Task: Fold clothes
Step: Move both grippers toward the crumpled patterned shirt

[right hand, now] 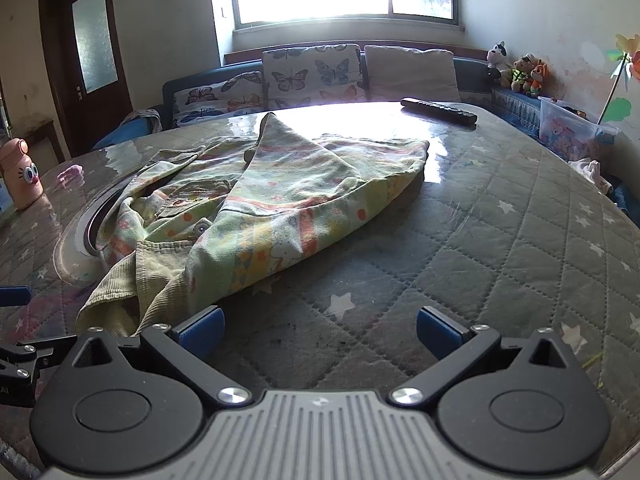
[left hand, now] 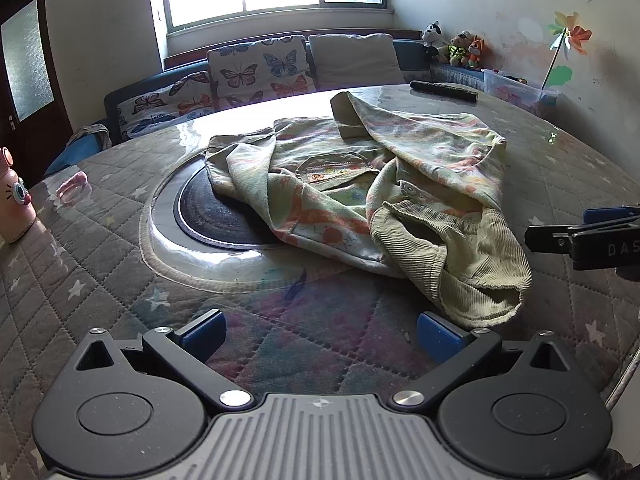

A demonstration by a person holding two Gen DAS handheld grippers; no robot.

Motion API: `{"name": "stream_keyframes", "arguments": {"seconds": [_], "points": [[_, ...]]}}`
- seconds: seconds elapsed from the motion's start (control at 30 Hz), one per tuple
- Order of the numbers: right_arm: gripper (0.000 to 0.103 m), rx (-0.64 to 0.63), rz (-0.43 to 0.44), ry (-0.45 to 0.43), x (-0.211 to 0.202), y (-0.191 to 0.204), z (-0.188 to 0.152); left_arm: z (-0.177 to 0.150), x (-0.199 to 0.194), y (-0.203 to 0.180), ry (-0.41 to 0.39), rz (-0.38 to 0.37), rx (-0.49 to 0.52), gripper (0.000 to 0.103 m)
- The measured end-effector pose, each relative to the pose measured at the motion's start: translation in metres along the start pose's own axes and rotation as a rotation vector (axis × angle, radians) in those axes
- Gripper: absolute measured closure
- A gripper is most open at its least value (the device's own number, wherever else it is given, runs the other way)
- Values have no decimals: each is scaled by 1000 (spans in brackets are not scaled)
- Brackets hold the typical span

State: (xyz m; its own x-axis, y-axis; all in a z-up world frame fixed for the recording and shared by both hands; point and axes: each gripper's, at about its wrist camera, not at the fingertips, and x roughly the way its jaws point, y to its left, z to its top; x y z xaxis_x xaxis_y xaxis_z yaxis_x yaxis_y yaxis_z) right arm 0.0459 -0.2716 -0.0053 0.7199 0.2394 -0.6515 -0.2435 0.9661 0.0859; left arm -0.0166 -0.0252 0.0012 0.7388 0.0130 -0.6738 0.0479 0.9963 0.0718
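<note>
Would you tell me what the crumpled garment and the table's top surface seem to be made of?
The garment looks like soft fabric: ribbed green corduroy outside, a matte printed cotton-like lining showing where it is turned out. The table looks covered by a quilted, star-printed cloth under a clear sheet, glass or plastic, judging by the window glare.

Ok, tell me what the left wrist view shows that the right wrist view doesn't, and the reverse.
Only the left wrist view shows the dark round plate set in the table under the garment's edge, and the open left gripper.

Only the right wrist view shows the wooden door, white cloth past the table's right edge, and the open right gripper.

Both show the crumpled patterned garment, the remote, the pink bottle and the butterfly cushions.
</note>
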Motion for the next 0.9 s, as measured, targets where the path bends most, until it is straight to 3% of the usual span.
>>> {"name": "stream_keyframes", "arguments": {"seconds": [0.9], "points": [[0, -34, 10, 2, 6, 8, 4, 5, 6, -4, 9, -13, 21, 0]]}}
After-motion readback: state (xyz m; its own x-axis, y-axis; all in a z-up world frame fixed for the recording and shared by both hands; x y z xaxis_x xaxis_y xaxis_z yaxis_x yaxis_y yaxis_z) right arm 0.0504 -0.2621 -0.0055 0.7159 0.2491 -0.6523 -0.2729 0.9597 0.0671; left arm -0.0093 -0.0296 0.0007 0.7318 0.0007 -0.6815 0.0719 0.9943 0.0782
